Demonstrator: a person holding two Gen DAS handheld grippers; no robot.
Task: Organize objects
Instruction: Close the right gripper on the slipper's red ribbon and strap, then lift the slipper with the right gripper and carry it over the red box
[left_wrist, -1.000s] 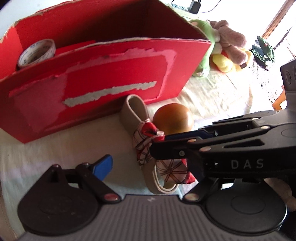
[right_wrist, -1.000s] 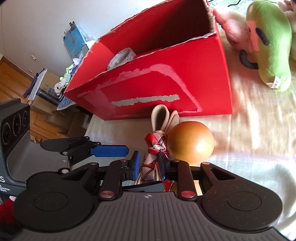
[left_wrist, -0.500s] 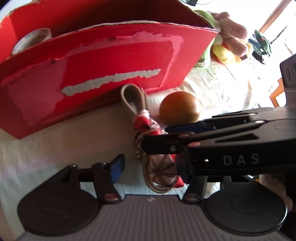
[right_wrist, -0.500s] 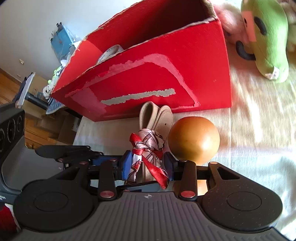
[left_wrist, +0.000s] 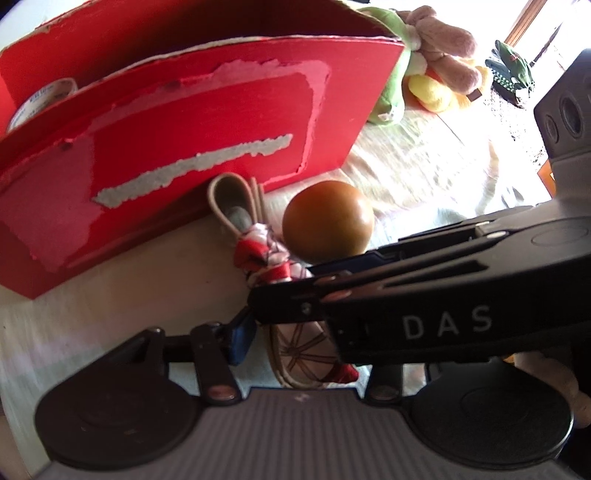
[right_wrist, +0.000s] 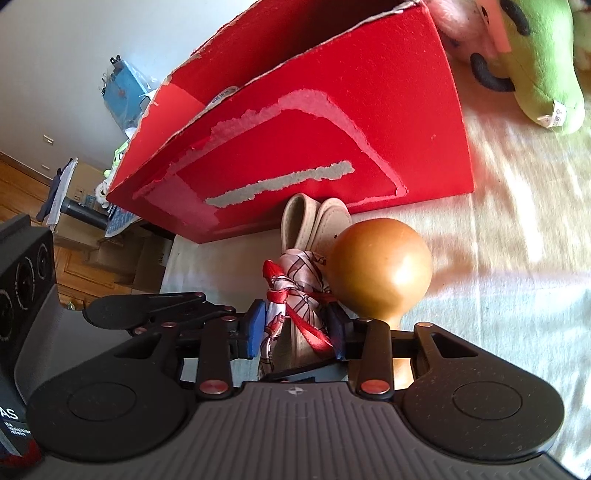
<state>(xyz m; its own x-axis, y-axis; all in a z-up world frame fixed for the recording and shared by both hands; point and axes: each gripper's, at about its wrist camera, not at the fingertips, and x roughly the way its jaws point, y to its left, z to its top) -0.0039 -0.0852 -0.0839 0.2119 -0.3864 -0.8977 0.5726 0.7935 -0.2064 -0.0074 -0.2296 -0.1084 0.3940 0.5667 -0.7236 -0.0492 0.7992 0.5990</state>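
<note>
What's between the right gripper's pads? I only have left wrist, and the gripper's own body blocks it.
Observer: The scarf-tied shoes. The right gripper has a blue pad on each side of the scarf, and its jaws have just been closing.
Operator: Clear of the brown ball?
Observer: No. The ball sits right against the right-hand finger, and it seems to narrow into a neck that runs under that finger.
</note>
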